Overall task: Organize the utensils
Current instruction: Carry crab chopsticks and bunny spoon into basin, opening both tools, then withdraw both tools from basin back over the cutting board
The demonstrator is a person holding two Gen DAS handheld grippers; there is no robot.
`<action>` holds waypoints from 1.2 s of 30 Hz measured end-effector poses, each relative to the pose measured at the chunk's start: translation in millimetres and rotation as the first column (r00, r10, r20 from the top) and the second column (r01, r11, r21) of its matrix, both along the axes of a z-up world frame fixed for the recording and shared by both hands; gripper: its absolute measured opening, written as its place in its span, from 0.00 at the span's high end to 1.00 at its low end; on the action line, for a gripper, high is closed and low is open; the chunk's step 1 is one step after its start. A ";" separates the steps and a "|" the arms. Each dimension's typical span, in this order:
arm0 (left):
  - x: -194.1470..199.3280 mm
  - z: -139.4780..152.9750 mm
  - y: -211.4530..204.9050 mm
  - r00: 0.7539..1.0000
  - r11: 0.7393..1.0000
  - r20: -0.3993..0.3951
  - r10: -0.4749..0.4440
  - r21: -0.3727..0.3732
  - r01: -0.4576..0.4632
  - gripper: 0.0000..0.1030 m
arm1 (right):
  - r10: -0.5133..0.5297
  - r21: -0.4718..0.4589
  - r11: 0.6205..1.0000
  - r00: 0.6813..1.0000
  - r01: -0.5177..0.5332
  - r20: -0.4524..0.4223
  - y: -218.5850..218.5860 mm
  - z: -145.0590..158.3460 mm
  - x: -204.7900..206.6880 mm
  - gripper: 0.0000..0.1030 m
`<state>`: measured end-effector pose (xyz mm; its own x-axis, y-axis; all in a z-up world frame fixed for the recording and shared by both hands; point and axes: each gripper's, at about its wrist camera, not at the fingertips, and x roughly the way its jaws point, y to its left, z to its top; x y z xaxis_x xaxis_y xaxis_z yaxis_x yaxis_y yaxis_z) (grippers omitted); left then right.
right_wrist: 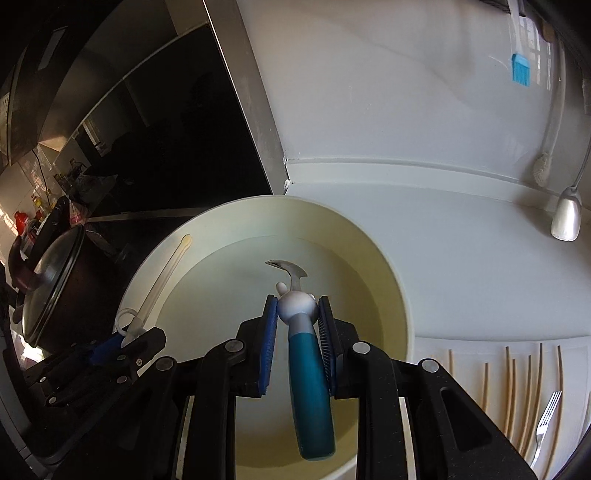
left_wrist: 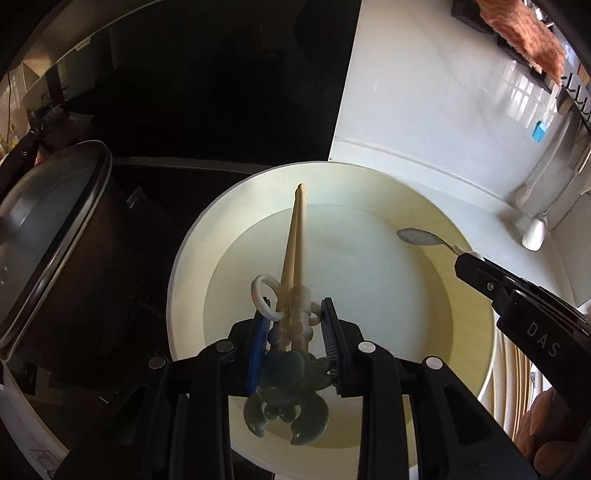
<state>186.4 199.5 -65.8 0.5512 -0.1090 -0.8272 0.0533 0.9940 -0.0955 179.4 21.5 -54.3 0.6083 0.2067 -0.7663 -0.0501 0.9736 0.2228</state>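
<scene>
At the left edge of the left wrist view stands a dark pot [left_wrist: 55, 251] with a glass lid, on the dark part of the desk. Right of it, in the middle of the frame, sits a wide cream bowl [left_wrist: 192, 258]. Over the bowl, at lower centre, the left gripper [left_wrist: 295, 332] has its fingers [left_wrist: 260, 334] clamped on a pair of training chopsticks [left_wrist: 295, 240]: the blue-ribbed pads press on either side of the clear ring holder, the sticks run up and away from the fingers toward the bowl's far rim, and the green crab-shaped top hangs below the pads, toward the camera. At the right of the frame the right gripper [left_wrist: 466, 260] comes in from the lower right, with a metal spoon bowl [left_wrist: 421, 236] jutting from its tip over the bowl. Along the upper right edge a pink cloth [left_wrist: 524, 29] hangs over the white desk [left_wrist: 424, 110].

In the right wrist view, the left gripper [right_wrist: 123, 341] shows at lower left with the chopsticks slanting up along the bowl's left rim. In the centre, the right gripper's fingers [right_wrist: 271, 325] are clamped on a spoon [right_wrist: 306, 369] with a teal handle and a white figure head; the head sits between the pads, the metal end points away, the handle trails toward the camera. At lower right, a fork [right_wrist: 546, 417] lies in a slatted rack [right_wrist: 509, 387].
</scene>
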 end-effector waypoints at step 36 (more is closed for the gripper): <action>45.5 -34.4 -11.1 0.994 0.997 -0.097 -0.054 0.045 0.059 0.30 | -0.041 -0.085 0.996 0.976 0.023 -0.214 13.9 -52.5 39.4 0.63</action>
<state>231.9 188.4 -100.2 0.4637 -0.0970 -0.8806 0.1026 0.9932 -0.0553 218.8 35.3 -106.8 0.4328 0.1213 -0.8933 0.0215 0.9892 0.1447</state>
